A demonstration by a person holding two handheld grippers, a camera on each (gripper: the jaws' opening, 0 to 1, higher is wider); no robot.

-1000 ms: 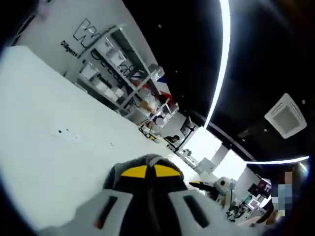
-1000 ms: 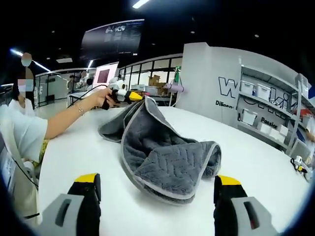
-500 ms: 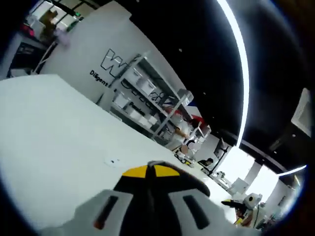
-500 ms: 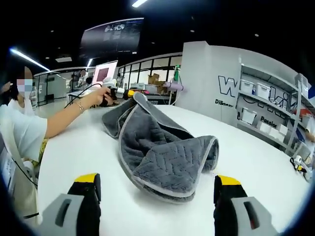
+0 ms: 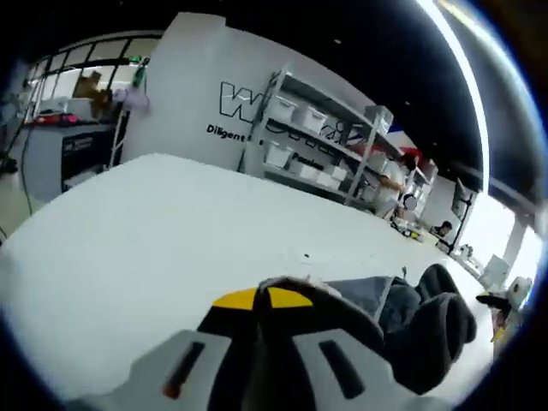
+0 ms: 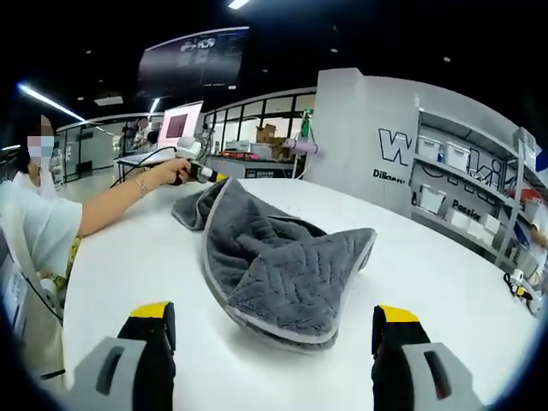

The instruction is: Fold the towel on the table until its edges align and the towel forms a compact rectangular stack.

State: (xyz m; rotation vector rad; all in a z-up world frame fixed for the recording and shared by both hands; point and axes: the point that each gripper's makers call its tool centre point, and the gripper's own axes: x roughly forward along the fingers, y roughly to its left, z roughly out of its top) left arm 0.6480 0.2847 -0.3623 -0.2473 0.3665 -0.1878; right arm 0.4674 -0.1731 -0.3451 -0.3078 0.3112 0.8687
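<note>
Left gripper (image 5: 261, 300) is clamped on an edge of the grey towel (image 6: 278, 270): in the left gripper view its yellow-tipped jaws sit pressed together at 6 o'clock with a strip of grey cloth pinched between them, and more of the towel bunches in dark folds toward 4 o'clock. In the right gripper view the same gripper shows small and far off at about 10 o'clock, held in a person's hand (image 6: 175, 171), with the towel's corner at its tip.

Right gripper (image 6: 276, 330) stands released, its two yellow-tipped jaws wide apart at 7 and 5 o'clock, with nothing between them but bare white table (image 6: 479, 291). The towel lies on the table just beyond those jaws, a crumpled heap with a pale border, its near end folded over on itself and its far end stretched out toward the hand at 10 o'clock.

Against the picture from a second ago, the left gripper view has swung round: then it looked up at the dark ceiling and light strips, now it looks across the tabletop toward the shelves (image 5: 330, 141) and the lettered wall at 12 o'clock, and the towel's folds have come into it. In the right gripper view the towel has sunk lower: the raised far end that was held up near the hand is now drawn down close to the table, and the heap lies flatter. The right gripper's jaws stand as they did.
</note>
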